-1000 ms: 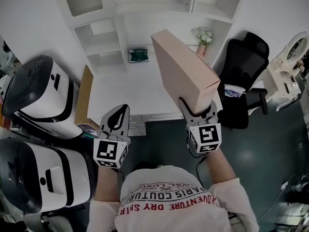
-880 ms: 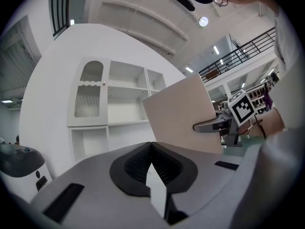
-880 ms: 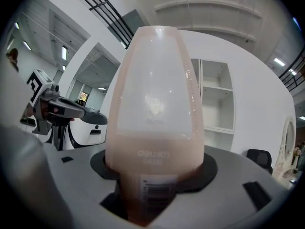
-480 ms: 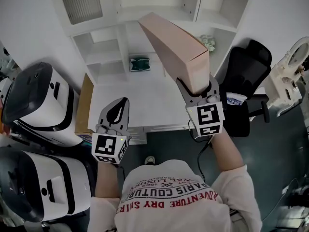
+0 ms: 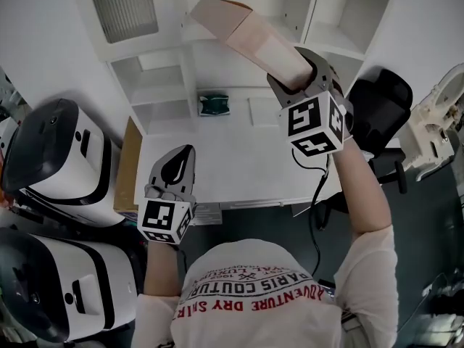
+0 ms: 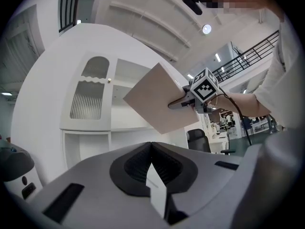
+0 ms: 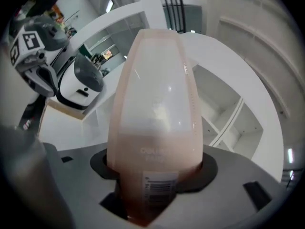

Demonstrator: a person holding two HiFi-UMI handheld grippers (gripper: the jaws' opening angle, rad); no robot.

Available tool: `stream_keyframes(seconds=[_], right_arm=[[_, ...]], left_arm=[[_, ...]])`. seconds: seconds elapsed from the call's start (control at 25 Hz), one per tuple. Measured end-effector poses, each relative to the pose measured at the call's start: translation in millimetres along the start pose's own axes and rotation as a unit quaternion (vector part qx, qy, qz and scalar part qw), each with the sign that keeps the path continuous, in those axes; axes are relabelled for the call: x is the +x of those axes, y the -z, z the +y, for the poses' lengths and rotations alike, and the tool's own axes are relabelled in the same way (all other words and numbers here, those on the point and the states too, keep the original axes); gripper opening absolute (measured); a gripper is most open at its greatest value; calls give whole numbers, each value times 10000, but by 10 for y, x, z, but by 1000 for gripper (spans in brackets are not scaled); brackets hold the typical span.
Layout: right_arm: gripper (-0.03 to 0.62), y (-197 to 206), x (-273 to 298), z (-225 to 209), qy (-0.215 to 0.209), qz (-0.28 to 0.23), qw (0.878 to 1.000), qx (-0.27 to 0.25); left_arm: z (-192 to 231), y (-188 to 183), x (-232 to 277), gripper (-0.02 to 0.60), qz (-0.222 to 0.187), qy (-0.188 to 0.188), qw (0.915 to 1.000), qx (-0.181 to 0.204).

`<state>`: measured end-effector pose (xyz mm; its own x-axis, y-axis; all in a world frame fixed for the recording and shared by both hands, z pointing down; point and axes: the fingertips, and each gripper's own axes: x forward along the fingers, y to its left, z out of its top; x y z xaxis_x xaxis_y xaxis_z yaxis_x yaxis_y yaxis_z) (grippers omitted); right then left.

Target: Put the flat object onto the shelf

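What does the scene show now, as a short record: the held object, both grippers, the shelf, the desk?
held object: pink flat box, up in the air, tilted, in front of the shelf openings
right gripper: shut on the box's near end
left gripper: jaws together, empty, low over the desk
shelf: white, box not yet on it
desk: white, green item at its back

Red-lettered white T-shirt [image 5: 254, 307], grey left gripper [image 5: 185, 152]
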<state>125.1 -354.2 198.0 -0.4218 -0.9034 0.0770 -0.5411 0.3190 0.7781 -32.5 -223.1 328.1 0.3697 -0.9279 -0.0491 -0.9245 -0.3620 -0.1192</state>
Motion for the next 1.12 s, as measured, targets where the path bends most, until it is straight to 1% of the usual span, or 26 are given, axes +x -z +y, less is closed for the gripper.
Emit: stream_keyframes(seconds=[0.08, 0.12, 0.24, 0.32, 0.4, 0.6, 0.68, 0.76, 0.84, 1.0, 1.12], right_arm=[[299, -62, 138, -69, 158, 135, 9977, -651], [299, -93, 201, -98, 265, 189, 9945, -991], [296, -139, 414, -129, 488, 398, 9778, -1999], [298, -127, 584, -117, 506, 518, 9667, -2453], [298, -97, 749, -97, 483, 562, 9622, -2620], [301, -11, 1129, 21, 299, 767, 9601, -2674], [301, 20, 1268, 79, 258, 867, 9544, -2843], [305, 70, 1386, 130, 220, 969, 9462, -3080], [313, 119, 1487, 179, 208, 1016, 9395, -3265], [316, 153, 1651, 222, 229, 1009, 9388, -3286], [319, 171, 1766, 246, 190, 1021, 9387, -3286]], left_arm=[[42, 19, 49, 14, 16, 10, 10000, -13], [57, 36, 69, 14, 38, 21, 10000, -9], [116, 85, 100, 14, 109, 15, 9999, 71], [178, 92, 114, 14, 110, -16, 9999, 126], [252, 95, 135, 14, 95, -44, 9999, 134], [488, 169, 206, 14, 141, -100, 9998, 110], [585, 205, 238, 14, 143, -130, 9998, 78], [655, 233, 276, 14, 143, -130, 9998, 63], [707, 242, 314, 14, 142, -93, 9998, 106], [817, 251, 415, 14, 151, -3, 9997, 178], [902, 264, 491, 14, 157, -20, 9998, 152]])
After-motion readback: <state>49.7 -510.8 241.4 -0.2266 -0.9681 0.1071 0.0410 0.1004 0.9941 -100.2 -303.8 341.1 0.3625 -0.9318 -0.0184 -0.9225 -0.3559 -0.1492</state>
